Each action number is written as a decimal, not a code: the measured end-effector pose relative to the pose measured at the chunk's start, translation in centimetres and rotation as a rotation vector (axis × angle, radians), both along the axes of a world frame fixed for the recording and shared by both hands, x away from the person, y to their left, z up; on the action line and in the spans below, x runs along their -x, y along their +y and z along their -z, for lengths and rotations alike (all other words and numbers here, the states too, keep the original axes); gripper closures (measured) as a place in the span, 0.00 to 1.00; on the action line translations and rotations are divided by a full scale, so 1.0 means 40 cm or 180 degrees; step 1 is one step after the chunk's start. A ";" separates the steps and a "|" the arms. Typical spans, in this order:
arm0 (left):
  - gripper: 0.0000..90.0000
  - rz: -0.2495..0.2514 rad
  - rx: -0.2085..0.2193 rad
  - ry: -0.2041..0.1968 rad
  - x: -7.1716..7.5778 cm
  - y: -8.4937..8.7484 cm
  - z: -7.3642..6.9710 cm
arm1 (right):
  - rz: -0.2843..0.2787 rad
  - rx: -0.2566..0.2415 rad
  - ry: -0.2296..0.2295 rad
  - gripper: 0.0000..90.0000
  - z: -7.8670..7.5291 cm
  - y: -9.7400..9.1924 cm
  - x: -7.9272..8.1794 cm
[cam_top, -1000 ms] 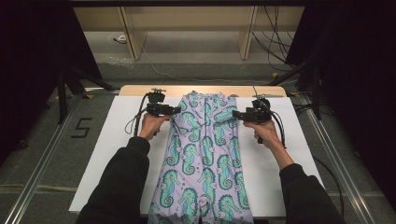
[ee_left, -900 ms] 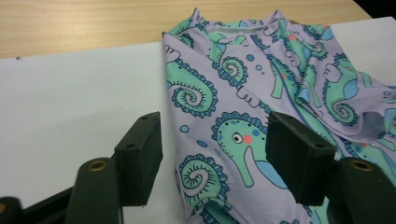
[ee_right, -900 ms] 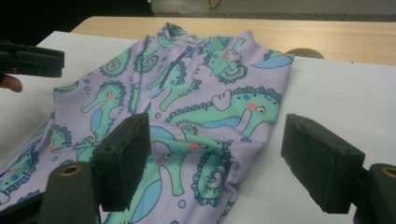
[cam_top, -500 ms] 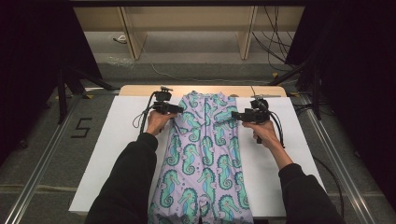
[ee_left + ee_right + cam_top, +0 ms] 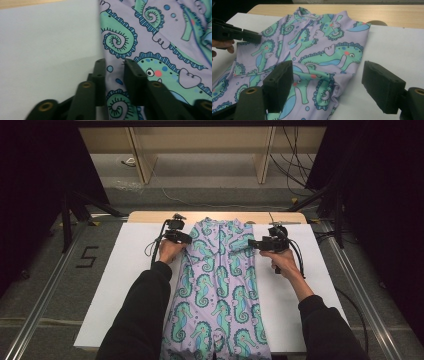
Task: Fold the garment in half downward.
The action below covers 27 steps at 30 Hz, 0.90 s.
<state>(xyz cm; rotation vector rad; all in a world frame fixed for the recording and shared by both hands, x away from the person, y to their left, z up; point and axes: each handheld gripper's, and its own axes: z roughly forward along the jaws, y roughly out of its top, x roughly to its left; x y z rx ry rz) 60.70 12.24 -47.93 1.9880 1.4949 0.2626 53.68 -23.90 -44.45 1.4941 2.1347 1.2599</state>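
Lower end of seahorse-print garment (image 5: 216,290) cut off by bottom edge of high view; garment type hard to settle, collar and zip at far end. Laid flat lengthwise down middle of white tabletop (image 5: 120,270), purple with green seahorses. Left gripper (image 5: 186,239) at garment's left edge near collar, pointing inward, left hand (image 5: 169,251) behind it, forearm in black sleeve reaching up from bottom edge. Jaws just closing, narrow gap left, fabric edge (image 5: 112,75) between pads; actual pinch not discernible. Right gripper (image 5: 251,243) level at garment's right edge, pointing inward, right hand (image 5: 281,261) gripping handle below. Jaws spread wide, folded garment edge (image 5: 337,85) between them, pads clear of fabric.
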 end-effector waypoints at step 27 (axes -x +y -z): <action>0.95 -0.0065 0.0033 0.0010 0.001 -0.008 0.001 | 0.0466 0.0301 0.0737 0.53 0.077 0.045 -0.174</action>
